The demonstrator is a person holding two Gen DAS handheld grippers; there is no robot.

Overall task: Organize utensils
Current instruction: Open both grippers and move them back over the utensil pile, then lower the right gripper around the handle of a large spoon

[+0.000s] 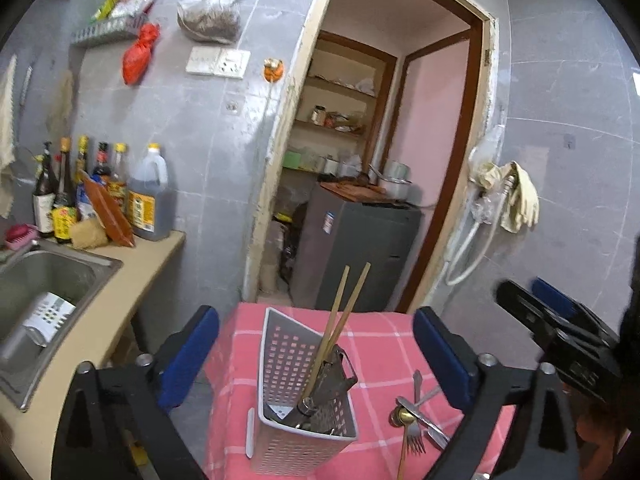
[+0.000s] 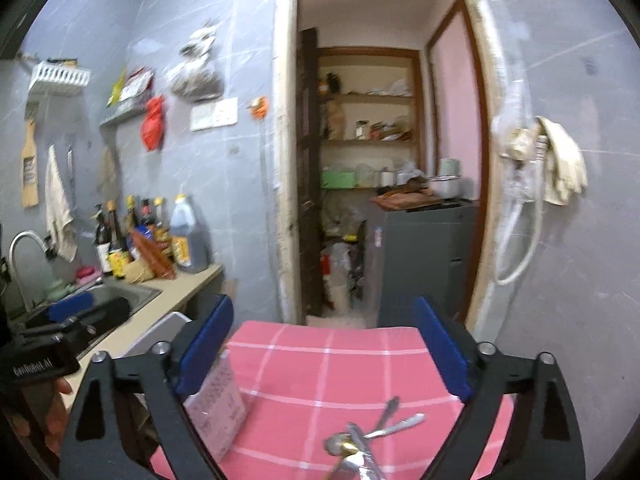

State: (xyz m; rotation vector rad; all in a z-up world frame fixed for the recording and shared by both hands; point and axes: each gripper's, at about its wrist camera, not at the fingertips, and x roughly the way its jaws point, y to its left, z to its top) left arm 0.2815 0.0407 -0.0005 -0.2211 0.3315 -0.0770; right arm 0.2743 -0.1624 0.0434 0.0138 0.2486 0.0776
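hovering both open grippers over a pink table of utensils

looking into a small grey-tiled kitchen [image 1: 208, 152], i see a doorway [image 1: 384, 128] straight ahead that opens onto shelves and a dark grey cabinet [image 1: 356, 248]. to my left runs a beige counter [image 1: 120, 304] with a steel sink [image 1: 44, 280] and a cluster of sauce bottles [image 1: 100, 188] against the wall. in front of me is a small table under a pink checked cloth [image 1: 380, 344].

on the cloth stands a white perforated utensil holder [image 1: 292, 380], upright. two wooden chopsticks [image 1: 340, 320] lean out of it, and a dark metal tool sits beside them inside. just to the right of the holder, loose on the cloth, lies a small heap of cutlery [image 1: 416, 420]: a fork, a spoon and a knife crossing one another.

my left gripper [image 1: 316, 360] is spread wide, its blue pads either side of the holder and not touching it. my right gripper [image 2: 324, 352] is also spread wide and holds nothing; in its view the loose cutlery lies low on the cloth just below it, blurred, with the holder at its left.
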